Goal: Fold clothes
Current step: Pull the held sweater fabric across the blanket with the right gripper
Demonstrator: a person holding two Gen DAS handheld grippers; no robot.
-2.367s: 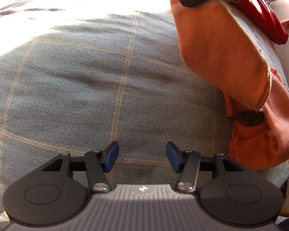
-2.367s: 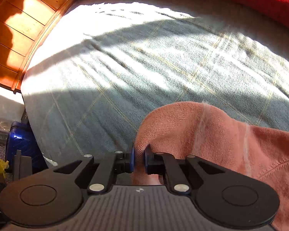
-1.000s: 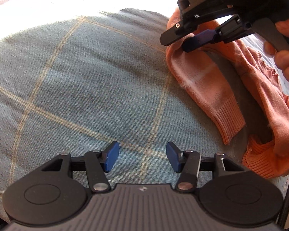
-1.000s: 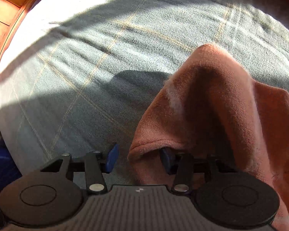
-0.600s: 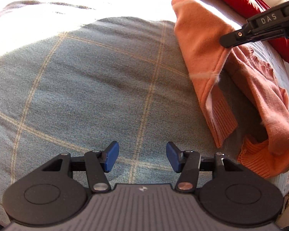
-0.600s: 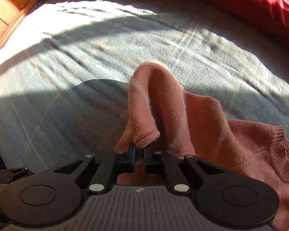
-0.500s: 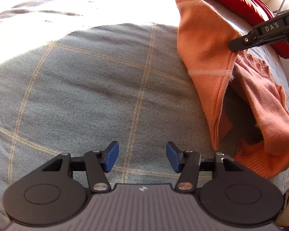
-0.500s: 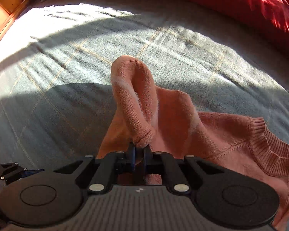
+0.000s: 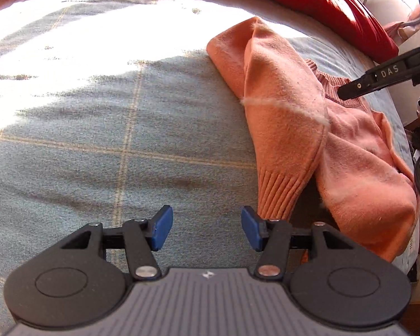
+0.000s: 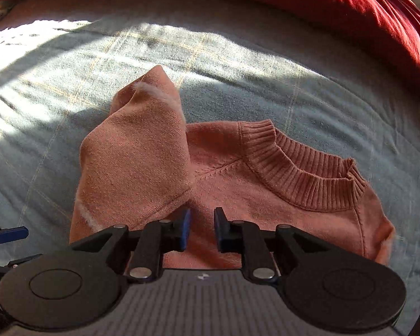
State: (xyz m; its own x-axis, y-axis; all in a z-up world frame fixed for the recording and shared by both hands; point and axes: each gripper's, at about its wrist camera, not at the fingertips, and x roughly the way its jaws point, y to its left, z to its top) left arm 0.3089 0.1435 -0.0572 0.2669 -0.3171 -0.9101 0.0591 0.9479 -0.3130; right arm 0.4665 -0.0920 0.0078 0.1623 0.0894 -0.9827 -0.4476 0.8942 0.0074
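- Right gripper point(image 10: 201, 228): jaws are parted by a narrow gap with nothing between them; they hover just over the sweater's chest, close beside the edge of the folded-in sleeve.
- Left gripper point(image 9: 207, 228): jaws are spread wide and empty, held above bare bedspread point(image 9: 103, 145), with the sleeve cuff point(image 9: 280, 193) just beside the right-hand pad.
- Orange sweater point(image 10: 266, 196) is seen lying on the bedspread, ribbed collar point(image 10: 302, 173) open and facing the far side of the bed; the body looks roughly flat around the collar.
- One sleeve point(image 10: 142, 154) is laid in a loose, puffed fold across the body's side, its shoulder end standing up in a peak rather than pressed flat.
- In the left wrist view the lower part of the garment is bunched, with a shadowed hollow under the sleeve; the hem cannot be made out.
- Red bedding point(image 10: 322, 2) is noted along the far edge of the bed, apart from the sweater.
- Progress, as judged: one sleeve is folded inward; the other sleeve's state cannot be told, and the fold is untidy. The body is not seen doubled over, so flattening and the lengthwise folds appear to be left.
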